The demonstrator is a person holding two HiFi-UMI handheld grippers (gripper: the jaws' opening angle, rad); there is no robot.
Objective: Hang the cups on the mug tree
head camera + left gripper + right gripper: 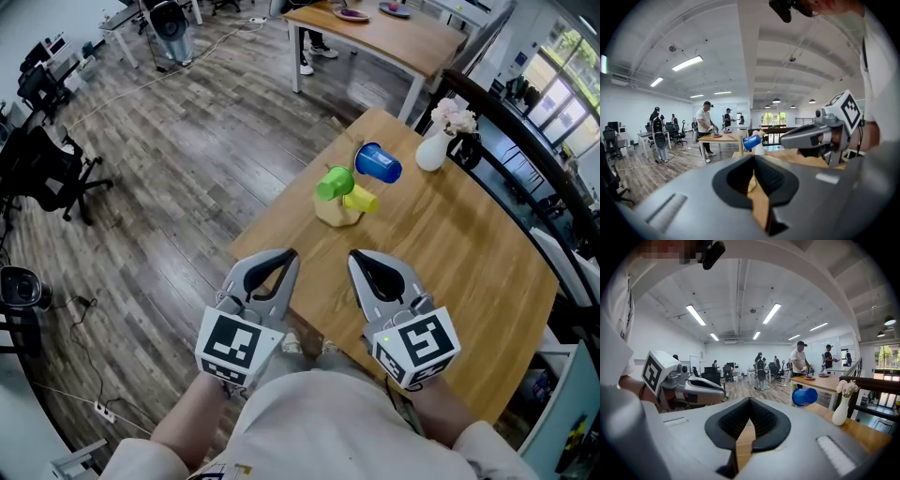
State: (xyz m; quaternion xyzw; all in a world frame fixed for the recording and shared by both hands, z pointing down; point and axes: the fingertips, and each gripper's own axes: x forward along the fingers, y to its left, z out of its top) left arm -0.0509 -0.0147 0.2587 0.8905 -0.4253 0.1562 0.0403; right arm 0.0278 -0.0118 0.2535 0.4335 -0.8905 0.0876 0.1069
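Observation:
A small wooden mug tree (337, 215) stands on the wooden table (450, 253), toward its far corner. Three cups hang on it: a green cup (335, 183), a yellow cup (361, 199) and a blue cup (378, 163). The blue cup (751, 142) also shows ahead in the left gripper view, and the same blue cup (804, 396) in the right gripper view. My left gripper (292, 255) and right gripper (355, 256) hover side by side near the table's front edge, well short of the tree. Both are shut, with nothing between their jaws.
A white vase with pale flowers (435, 145) stands just right of the tree, near the table's far edge. A black railing (525, 131) runs behind it. Farther back there is a second table (375, 33) with people beside it. Office chairs (47, 169) stand on the floor at left.

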